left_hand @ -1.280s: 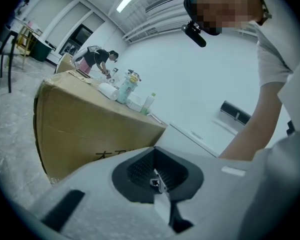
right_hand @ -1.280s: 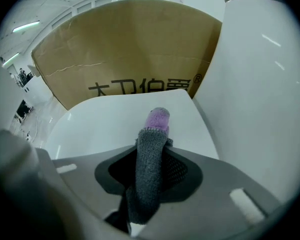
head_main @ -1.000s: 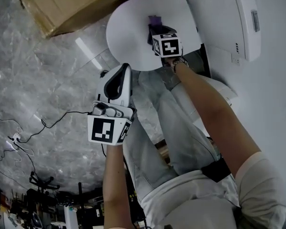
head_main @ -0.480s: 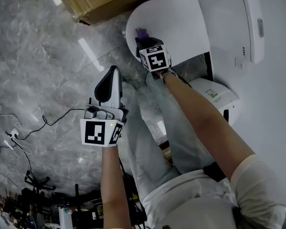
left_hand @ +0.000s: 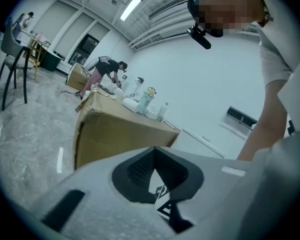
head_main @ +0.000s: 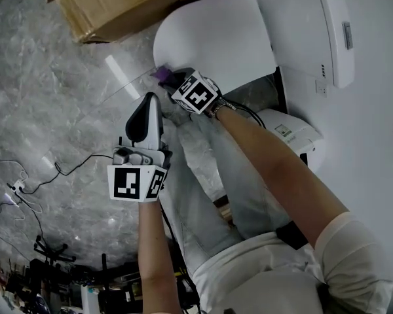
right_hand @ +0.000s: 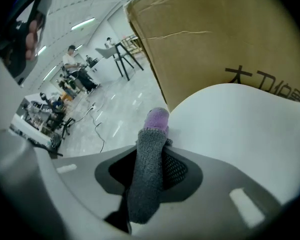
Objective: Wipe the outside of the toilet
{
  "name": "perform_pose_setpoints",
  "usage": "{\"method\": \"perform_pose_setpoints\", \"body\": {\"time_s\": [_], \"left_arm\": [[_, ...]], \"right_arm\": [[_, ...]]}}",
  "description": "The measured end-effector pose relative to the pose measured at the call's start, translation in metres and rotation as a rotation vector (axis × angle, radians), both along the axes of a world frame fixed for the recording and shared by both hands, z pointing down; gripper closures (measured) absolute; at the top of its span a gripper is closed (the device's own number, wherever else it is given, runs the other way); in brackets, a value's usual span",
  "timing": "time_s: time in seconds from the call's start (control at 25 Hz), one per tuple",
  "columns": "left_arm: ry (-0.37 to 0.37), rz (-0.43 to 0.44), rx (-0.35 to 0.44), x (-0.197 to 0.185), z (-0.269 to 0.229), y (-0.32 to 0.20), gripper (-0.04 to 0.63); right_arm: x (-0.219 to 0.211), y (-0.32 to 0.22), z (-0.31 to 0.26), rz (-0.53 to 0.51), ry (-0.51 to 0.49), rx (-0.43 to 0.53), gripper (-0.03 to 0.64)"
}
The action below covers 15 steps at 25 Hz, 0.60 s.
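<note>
The white toilet fills the top of the head view, its lid down. My right gripper is shut on a grey cloth with a purple end and presses it against the toilet's near left edge. In the right gripper view the cloth sticks out between the jaws, and its purple tip touches the white toilet surface. My left gripper hangs lower left of the toilet, apart from it, shut with nothing in it; in the left gripper view its pads meet.
A large cardboard box stands right beside the toilet at the upper left. The person's trousered legs are below the toilet. A black cable runs over the grey marble floor at left. Other people work far off.
My right gripper has slid with the cloth from the top of the lid down and left to the toilet's edge. The left gripper has barely moved.
</note>
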<state>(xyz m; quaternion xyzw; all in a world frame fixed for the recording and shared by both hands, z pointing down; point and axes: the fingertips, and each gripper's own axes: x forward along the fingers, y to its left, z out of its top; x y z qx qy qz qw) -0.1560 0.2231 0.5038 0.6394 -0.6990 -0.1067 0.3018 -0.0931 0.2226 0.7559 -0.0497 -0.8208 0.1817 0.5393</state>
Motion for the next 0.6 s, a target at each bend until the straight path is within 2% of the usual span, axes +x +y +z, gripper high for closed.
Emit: {"method": "perform_pose_setpoints", "body": {"time_s": [0.12,0.24,0.36,0.6], "left_arm": [[0.008,0.015,-0.002,0.025,-0.001,-0.03,0.591],[0.019,0.047,0.009,0.056,-0.007,-0.067,0.591],[0.027,0.103,0.027,0.091,-0.013,-0.104,0.591],[0.04,0.274,0.054,0.158,-0.027,-0.156,0.591]], "right_arm": [[0.025,-0.014,-0.006,-0.103,-0.015,0.018,0.502],[0.06,-0.053,-0.012,-0.084,-0.014,0.051,0.502],[0.105,-0.116,-0.013,0.019,0.018,0.107,0.502],[0.212,-0.244,-0.018,0.315,0.121,0.233,0.503]]}}
